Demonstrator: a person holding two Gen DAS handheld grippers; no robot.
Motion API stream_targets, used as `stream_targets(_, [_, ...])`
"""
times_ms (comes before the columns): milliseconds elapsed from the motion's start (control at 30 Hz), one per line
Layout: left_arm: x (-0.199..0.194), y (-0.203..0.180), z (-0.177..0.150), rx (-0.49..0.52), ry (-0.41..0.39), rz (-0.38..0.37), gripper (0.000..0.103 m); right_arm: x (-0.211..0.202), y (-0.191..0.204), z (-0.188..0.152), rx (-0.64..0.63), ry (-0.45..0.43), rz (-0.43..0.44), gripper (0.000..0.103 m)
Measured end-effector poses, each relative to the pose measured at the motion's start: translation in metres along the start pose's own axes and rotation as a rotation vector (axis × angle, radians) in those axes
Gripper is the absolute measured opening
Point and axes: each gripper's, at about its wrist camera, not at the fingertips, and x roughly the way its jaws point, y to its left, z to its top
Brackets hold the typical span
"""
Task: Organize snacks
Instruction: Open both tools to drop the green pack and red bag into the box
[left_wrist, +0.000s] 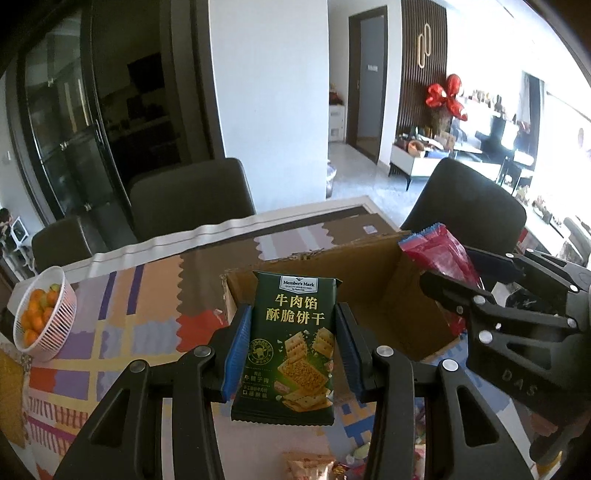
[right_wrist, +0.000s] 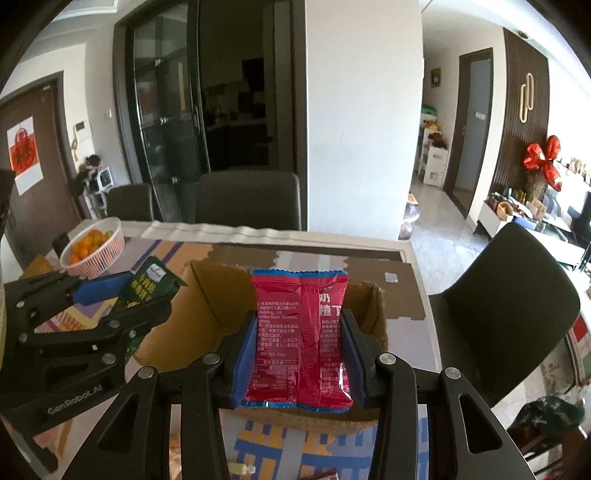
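My left gripper (left_wrist: 291, 350) is shut on a dark green cracker packet (left_wrist: 293, 343) and holds it upright above the near left edge of an open cardboard box (left_wrist: 354, 273). My right gripper (right_wrist: 299, 354) is shut on a red snack packet (right_wrist: 299, 339) and holds it upright over the near edge of the same box (right_wrist: 218, 295). The right gripper with the red packet (left_wrist: 443, 258) shows at the right of the left wrist view. The left gripper with the green packet (right_wrist: 147, 284) shows at the left of the right wrist view.
A white basket of small oranges (left_wrist: 44, 314) stands at the table's left, also in the right wrist view (right_wrist: 92, 247). Dark chairs (left_wrist: 192, 199) stand along the far side and at the right (right_wrist: 509, 295). Loose snack packets (left_wrist: 310, 465) lie on the patterned tablecloth near me.
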Motion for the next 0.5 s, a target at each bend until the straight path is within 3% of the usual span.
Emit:
stream_targets(233, [0.022, 0.002, 0.007, -0.006, 0.055, -0.009, 0.045, 0.023, -0.004, 0.000, 0.011, 0.054, 0.004, 0.043])
stream_targets(333, [0.021, 0.002, 0.004, 0.006, 0.040, 0.009, 0.061, 0.028, -0.006, 0.000, 0.007, 0.058, -0.028, 0.049])
stream_targets(500, [0.004, 0.002, -0.008, -0.007, 0.025, 0.023, 0.063, 0.018, -0.006, -0.002, 0.001, 0.036, -0.066, 0.057])
